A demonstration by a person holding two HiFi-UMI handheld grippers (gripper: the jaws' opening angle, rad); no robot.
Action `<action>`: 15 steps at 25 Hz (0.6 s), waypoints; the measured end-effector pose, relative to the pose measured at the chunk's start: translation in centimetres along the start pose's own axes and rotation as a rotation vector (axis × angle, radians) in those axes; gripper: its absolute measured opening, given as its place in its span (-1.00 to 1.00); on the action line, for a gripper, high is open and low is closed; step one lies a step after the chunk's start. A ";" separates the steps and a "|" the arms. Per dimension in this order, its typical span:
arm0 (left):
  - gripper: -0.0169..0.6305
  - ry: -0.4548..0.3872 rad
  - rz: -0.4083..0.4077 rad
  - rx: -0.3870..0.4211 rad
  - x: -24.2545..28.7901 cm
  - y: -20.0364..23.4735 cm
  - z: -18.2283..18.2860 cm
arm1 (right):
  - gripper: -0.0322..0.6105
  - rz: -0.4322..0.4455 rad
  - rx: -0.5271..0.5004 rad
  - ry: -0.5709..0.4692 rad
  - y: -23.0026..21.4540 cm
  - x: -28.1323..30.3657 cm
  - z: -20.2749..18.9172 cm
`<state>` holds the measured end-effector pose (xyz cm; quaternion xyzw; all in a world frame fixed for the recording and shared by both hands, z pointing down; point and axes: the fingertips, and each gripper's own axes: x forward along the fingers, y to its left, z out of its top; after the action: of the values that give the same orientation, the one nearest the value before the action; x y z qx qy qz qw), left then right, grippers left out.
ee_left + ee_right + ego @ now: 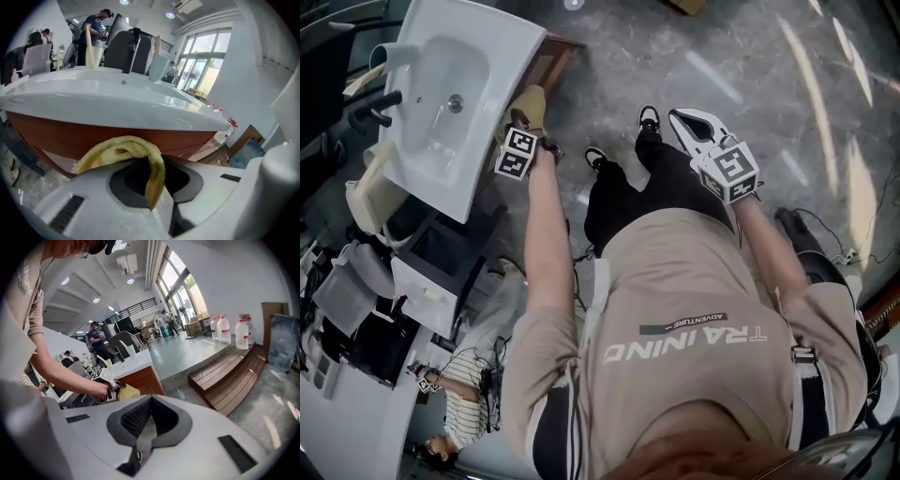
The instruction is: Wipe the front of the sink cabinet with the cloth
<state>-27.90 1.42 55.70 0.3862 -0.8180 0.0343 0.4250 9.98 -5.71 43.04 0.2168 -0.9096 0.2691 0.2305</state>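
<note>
One yellow cloth (123,151), one white sink (441,103), two tools. The left tool (152,185) is clamped shut on a fold of the cloth, whose bunched part is held up at the red-brown cabinet front (93,136), just under the sink's rim – whether it touches the wood cannot be told. The right tool (147,420) is closed on nothing and held well apart over the floor. Around – a black faucet (375,108) on the sink, stepped wooden boards (229,376), and water jugs (224,328) by the wall.
</note>
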 end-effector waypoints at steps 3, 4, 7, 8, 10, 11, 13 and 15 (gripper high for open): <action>-0.78 0.015 -0.029 0.015 1.4 -3.0 -0.1 | -0.87 -0.019 0.021 0.002 -1.4 -1.0 0.1; -0.78 0.018 -0.039 0.018 1.8 -4.0 0.0 | -0.87 -0.024 0.022 0.006 -1.9 -1.2 0.1; -0.78 0.025 -0.075 0.030 3.2 -7.1 0.1 | -0.86 -0.041 0.025 0.015 -3.3 -1.7 0.1; -0.78 0.026 -0.088 0.035 3.6 -8.2 0.2 | -0.87 -0.045 0.031 0.016 -3.7 -1.8 0.2; -0.78 0.025 -0.113 0.048 4.3 -10.3 0.2 | -0.87 -0.055 0.040 0.020 -4.5 -1.9 0.0; -0.78 0.025 -0.126 0.055 4.6 -11.3 0.2 | -0.87 -0.060 0.045 0.023 -4.9 -1.9 -0.2; -0.78 0.030 -0.153 0.071 5.2 -13.1 0.3 | -0.86 -0.066 0.059 0.024 -5.5 -1.8 -0.4; -0.78 0.039 -0.179 0.093 6.0 -14.7 0.3 | -0.87 -0.068 0.068 0.023 -5.9 -1.5 -0.3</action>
<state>-20.42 -12.61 55.79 0.4766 -0.7692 0.0417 0.4237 14.35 -9.66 44.76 0.2523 -0.8894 0.2943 0.2424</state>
